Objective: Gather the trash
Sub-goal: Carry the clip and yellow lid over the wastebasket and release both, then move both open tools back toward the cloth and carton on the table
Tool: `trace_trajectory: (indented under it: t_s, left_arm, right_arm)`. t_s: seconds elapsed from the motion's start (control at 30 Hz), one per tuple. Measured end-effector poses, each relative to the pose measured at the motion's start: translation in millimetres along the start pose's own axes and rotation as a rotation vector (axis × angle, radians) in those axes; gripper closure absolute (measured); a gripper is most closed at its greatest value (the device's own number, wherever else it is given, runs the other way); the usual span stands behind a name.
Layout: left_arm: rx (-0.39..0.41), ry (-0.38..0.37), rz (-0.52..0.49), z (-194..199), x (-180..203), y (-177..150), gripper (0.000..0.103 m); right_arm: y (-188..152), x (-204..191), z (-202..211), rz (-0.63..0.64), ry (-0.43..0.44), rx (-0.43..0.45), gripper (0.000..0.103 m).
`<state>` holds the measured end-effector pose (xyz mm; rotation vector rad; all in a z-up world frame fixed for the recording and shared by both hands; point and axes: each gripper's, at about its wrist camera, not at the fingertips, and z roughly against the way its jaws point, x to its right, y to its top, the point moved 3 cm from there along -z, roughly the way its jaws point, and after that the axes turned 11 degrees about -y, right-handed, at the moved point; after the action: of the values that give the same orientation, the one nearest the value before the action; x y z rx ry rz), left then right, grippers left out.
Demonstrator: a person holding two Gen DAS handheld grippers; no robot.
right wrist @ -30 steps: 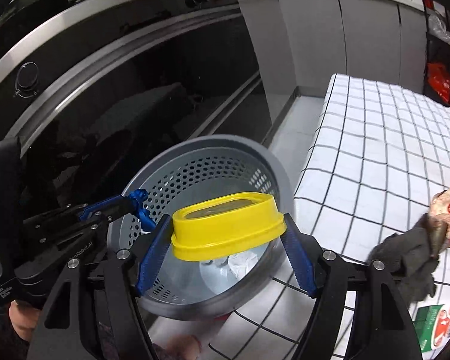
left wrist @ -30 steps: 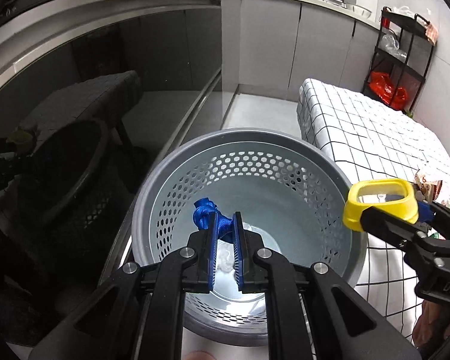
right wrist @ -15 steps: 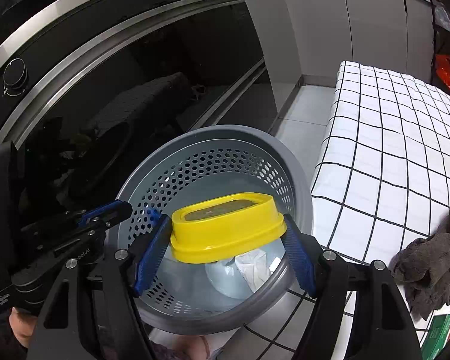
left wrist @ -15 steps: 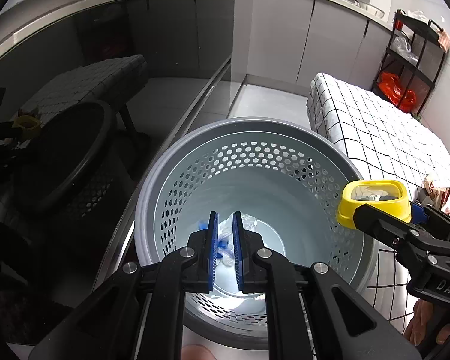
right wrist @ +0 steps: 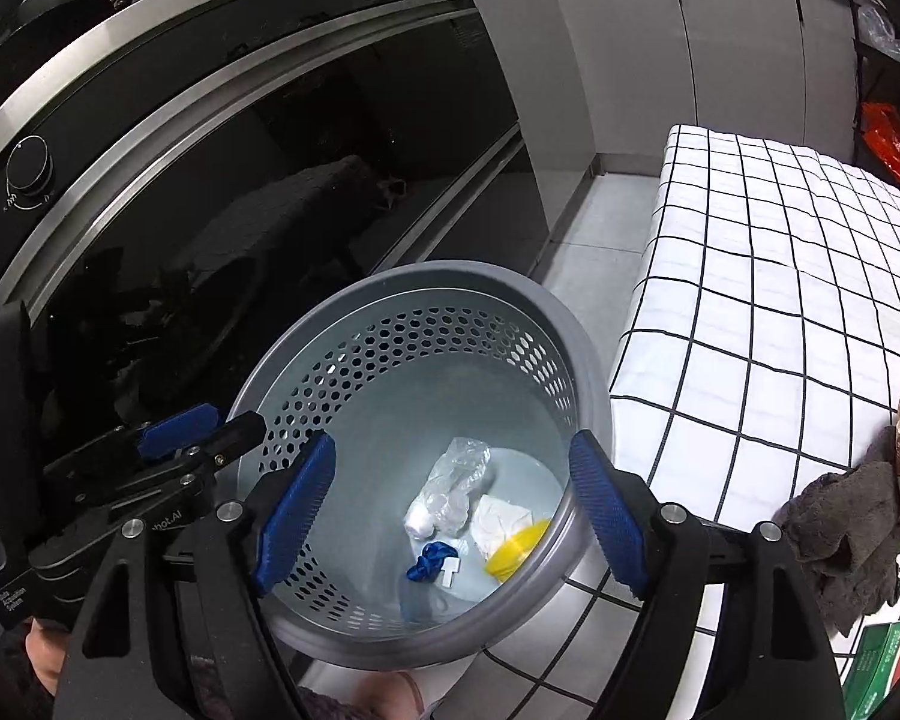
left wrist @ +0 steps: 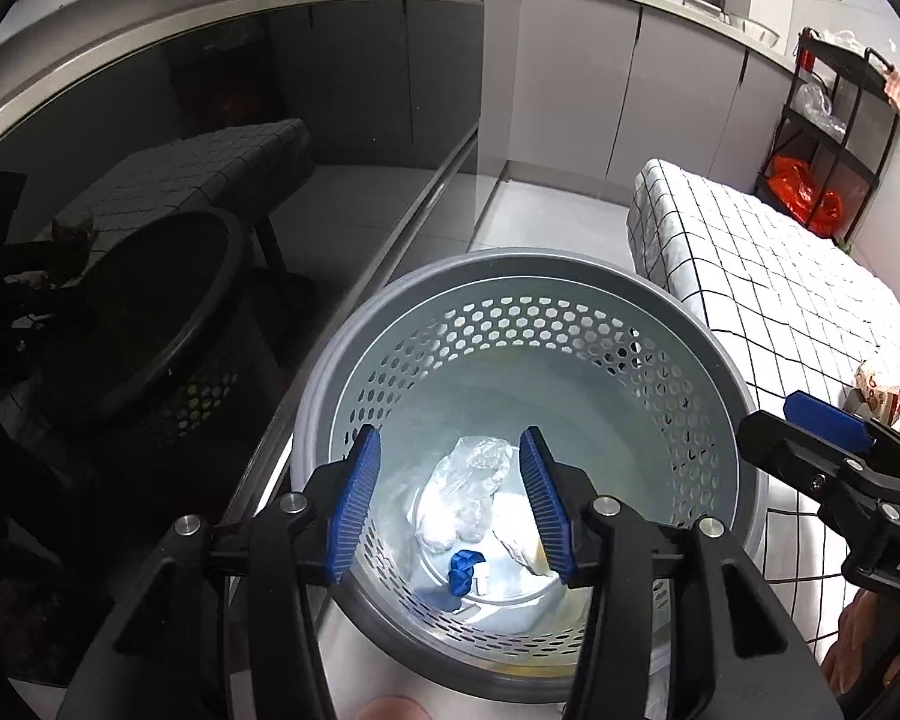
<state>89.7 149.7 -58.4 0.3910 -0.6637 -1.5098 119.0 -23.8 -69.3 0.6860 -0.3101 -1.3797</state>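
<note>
Lying in the bin [right wrist: 576,324], yellow lid [right wrist: 519,549], seemingly below the empty right gripper's [right wrist: 450,510] fingers [right wrist: 606,510].

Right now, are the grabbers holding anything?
No. Both the left gripper and right gripper are open and empty above the bin; the yellow cup lies inside.

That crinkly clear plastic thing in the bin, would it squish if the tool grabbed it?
Probably yes. The clear plastic wrapper looks crumpled and thin, so it would likely flatten and feel very light. Its shiny surface might slip between the pads. It lies loose on the bottom of the bin, so a push would likely just slide it.
</note>
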Motion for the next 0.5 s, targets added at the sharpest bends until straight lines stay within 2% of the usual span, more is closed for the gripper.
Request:
trace_trajectory:
  t_s: [0.13, 0.5]
  left_arm:
    - [0.005, 0.003, -0.001, 1, 0, 1, 0.055]
    - [0.034, 0.014, -0.017, 7, 3, 1, 0.043]
  right_arm:
    - [0, 0, 2, 0.003, -0.004, 0.007, 0.026]
    - [-9, 5, 16, 0.007, -0.047, 0.033, 0.026]
